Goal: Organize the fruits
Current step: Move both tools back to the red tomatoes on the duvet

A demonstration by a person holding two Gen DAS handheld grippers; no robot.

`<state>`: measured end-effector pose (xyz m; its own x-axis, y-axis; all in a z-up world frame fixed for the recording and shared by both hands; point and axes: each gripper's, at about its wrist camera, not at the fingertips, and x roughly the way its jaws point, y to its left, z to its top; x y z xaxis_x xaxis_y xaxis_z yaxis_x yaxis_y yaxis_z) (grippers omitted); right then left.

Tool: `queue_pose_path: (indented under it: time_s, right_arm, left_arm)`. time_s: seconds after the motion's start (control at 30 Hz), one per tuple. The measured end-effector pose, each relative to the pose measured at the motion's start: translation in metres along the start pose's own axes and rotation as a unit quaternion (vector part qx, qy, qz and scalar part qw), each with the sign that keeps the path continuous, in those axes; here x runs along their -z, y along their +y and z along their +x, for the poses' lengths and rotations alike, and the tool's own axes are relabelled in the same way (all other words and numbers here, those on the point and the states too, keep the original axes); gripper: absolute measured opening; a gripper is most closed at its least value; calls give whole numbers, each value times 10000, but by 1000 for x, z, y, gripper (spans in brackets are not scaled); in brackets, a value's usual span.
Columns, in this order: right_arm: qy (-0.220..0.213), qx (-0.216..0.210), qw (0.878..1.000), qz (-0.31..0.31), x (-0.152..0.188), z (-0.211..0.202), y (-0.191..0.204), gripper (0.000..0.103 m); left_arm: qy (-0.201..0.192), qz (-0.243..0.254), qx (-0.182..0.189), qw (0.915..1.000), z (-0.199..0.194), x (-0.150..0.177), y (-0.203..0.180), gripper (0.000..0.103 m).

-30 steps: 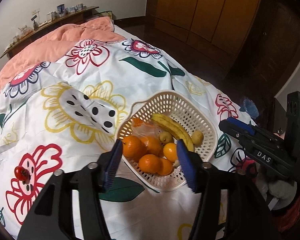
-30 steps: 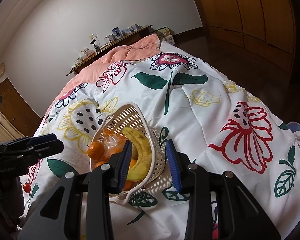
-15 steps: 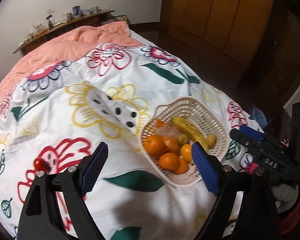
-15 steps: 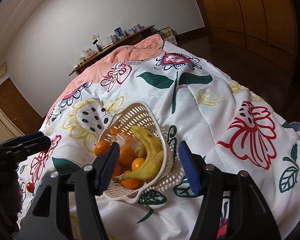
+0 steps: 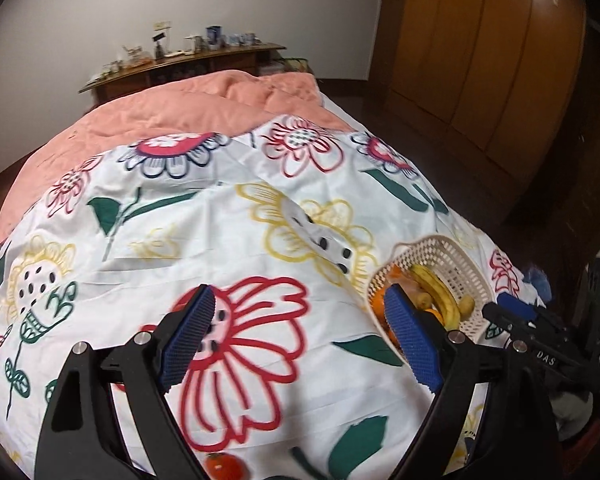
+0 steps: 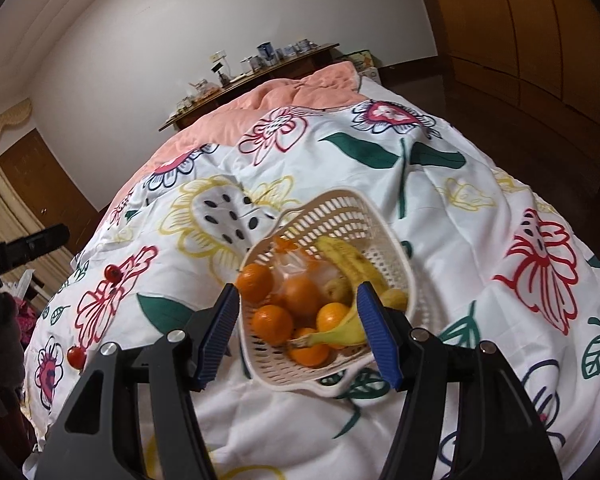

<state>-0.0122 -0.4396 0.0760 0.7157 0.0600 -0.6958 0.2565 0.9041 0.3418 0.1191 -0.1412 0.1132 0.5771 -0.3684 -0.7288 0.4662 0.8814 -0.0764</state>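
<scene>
Both grippers have pulled back off the basket and their fingers have just been opening, nothing between them. It sits on the bed's floral duvet, full of oranges and a banana. Left gripper gapes wide, right gripper moderately. One small tomato lies loose below the left fingers.

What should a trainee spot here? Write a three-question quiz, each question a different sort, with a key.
1. True or false: the banana lies in the basket.
2. How many red fruits lie on the duvet, outside the basket?
3. The right tongs are: A) shut on an orange, B) open, C) shut on the basket's rim.
Key: 1 true; 2 two; 3 B.
</scene>
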Motion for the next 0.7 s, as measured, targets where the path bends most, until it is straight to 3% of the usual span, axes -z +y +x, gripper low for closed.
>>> queue_pose_path:
  time_s: [0.33,0.7]
  right_arm:
    - [109,-232,9991,-325,1,2,38,61]
    - [454,-917,9876,-1187,16,7,119,62]
  left_arm:
    - [-213,-338,-211,9990,-23,10,41,92]
    - [-258,-648,-260,9972,-35,28,74,92]
